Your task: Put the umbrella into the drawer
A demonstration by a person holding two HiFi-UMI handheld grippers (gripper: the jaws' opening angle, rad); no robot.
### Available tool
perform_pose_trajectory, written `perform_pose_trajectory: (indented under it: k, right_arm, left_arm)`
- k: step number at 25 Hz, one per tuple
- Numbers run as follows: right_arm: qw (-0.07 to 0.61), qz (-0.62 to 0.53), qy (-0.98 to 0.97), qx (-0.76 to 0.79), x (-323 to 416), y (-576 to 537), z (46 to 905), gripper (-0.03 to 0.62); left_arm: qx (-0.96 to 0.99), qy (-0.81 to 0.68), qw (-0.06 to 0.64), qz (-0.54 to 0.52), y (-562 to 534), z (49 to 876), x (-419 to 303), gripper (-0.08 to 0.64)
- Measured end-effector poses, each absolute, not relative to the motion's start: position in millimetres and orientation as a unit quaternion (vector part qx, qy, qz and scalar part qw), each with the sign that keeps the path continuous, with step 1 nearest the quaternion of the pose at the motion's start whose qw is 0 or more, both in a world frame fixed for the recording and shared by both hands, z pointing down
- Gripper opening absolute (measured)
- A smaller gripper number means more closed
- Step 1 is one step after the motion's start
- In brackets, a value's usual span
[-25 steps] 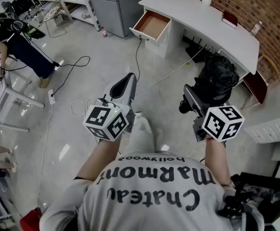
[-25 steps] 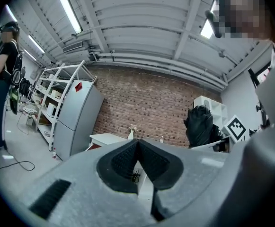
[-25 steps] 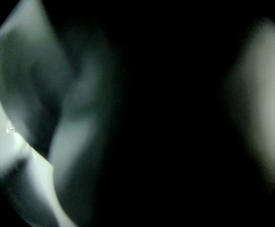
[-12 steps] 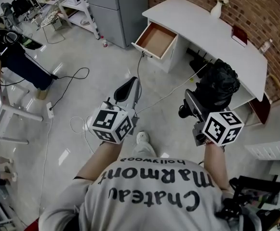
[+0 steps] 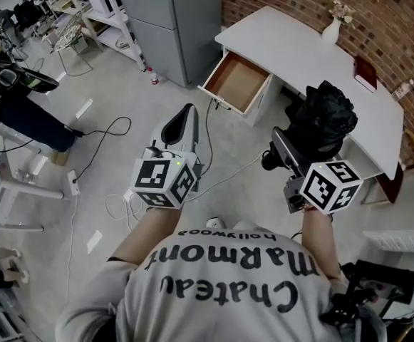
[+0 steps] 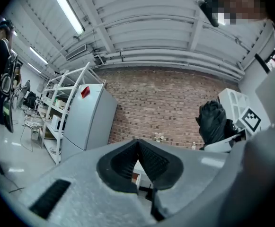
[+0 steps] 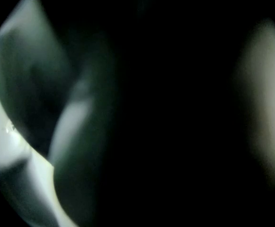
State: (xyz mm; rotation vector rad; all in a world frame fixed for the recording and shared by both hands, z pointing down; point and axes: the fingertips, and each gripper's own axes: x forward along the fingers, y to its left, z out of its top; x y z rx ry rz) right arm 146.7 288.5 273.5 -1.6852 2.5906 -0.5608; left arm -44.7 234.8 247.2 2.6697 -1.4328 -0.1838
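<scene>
A black folded umbrella (image 5: 324,116) bulges above my right gripper (image 5: 292,144), which is shut on it. In the right gripper view its dark fabric (image 7: 175,108) fills almost the whole picture. From the left gripper view the umbrella (image 6: 213,122) shows at the right, beside the right gripper's marker cube. My left gripper (image 5: 186,114) is shut with nothing in it, its ribbed pads (image 6: 149,160) meeting at the tips. Ahead of both grippers a drawer (image 5: 236,83) with a bare brown bottom stands pulled out from the white desk (image 5: 299,48).
On the desk stand a white vase of flowers (image 5: 333,27) and a dark red book (image 5: 365,73). A grey cabinet (image 5: 164,20) is left of the desk, against the brick wall. Cables (image 5: 107,130) trail over the floor. At the far left are a person (image 5: 14,98) and shelves (image 5: 85,13).
The person has walked toward the desk, so both grippers and the umbrella are nearer the open drawer. The grip on the umbrella has not altered.
</scene>
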Motion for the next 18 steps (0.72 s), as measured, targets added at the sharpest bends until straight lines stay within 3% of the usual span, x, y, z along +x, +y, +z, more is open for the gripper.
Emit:
perform_pose_trajectory:
  k: [8, 18]
  right_arm:
    - [-0.008, -0.212, 0.824, -0.525, 148.8, 212.2, 304.1, 0.227]
    - [-0.011, -0.204, 0.854, -0.478, 150.8, 72.2, 305.6, 0.227]
  left_arm:
    - [0.878, -0.464, 0.093, -0.071, 169.7, 266.8, -43.3, 0.015]
    - [0.867, -0.489, 0.079, -0.053, 53.9, 270.3, -32.2, 0.015]
